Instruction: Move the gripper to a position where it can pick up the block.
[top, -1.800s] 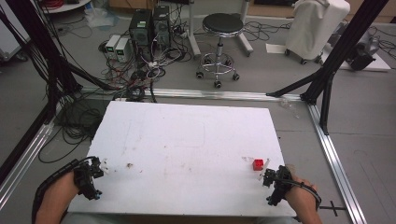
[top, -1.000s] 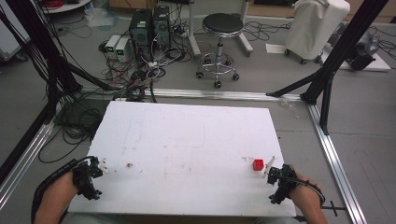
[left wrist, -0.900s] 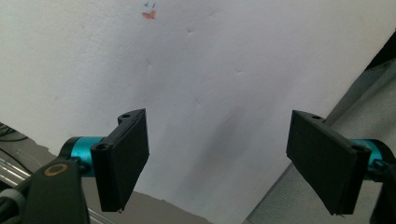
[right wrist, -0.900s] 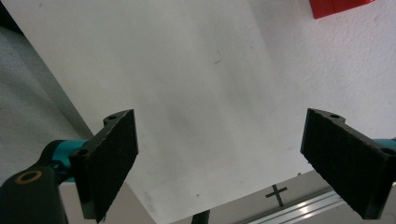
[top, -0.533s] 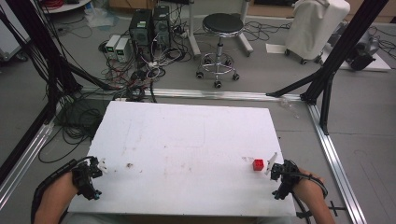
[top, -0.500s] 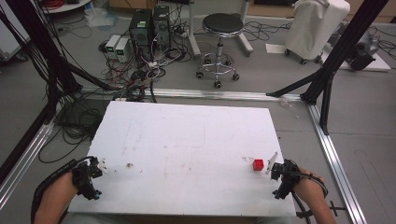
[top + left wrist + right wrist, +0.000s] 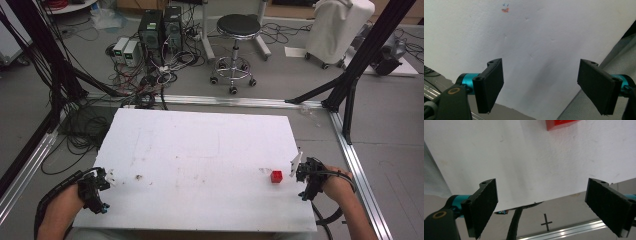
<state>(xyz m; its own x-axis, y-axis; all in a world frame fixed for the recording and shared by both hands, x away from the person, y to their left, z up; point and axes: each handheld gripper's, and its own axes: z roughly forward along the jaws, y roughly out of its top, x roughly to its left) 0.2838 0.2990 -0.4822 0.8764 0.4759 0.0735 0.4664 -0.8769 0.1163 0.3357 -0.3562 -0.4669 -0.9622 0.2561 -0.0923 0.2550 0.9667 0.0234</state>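
Sitting on the white table (image 7: 200,150) near its right edge is a small red cube (image 7: 276,176); nothing touches it. In the right gripper view the red cube (image 7: 560,124) shows at the top edge, cut off by the frame, well beyond the jaw tips.

Right gripper (image 7: 305,172) held just beside the cube, at the table's right edge, hand (image 7: 337,185) behind it. In its own view the right gripper (image 7: 554,206) has its jaws spread wide, nothing between them; below the gap, the table edge, a black cable, grey floor with a black cross mark (image 7: 546,222) and a strip of aluminium rail (image 7: 574,228).

Small pale scrap (image 7: 263,171) lies on the table just left of the cube; what it is cannot be told. A small brown speck (image 7: 138,177) lies toward the left side.

Left gripper (image 7: 102,182) at the near left corner, well apart from the cube, hand (image 7: 65,205) behind it. In its own view the left gripper (image 7: 540,87) is also spread wide and empty, over bare table; a tiny orange mark (image 7: 505,10) shows far up the surface.

Between the right gripper and the cube the table is bare.

Beyond the table: aluminium frame rails (image 7: 240,101) on the floor, black struts (image 7: 360,55), a round black stool (image 7: 236,25), computer boxes (image 7: 160,27) with tangled cables, a white covered object (image 7: 340,27).
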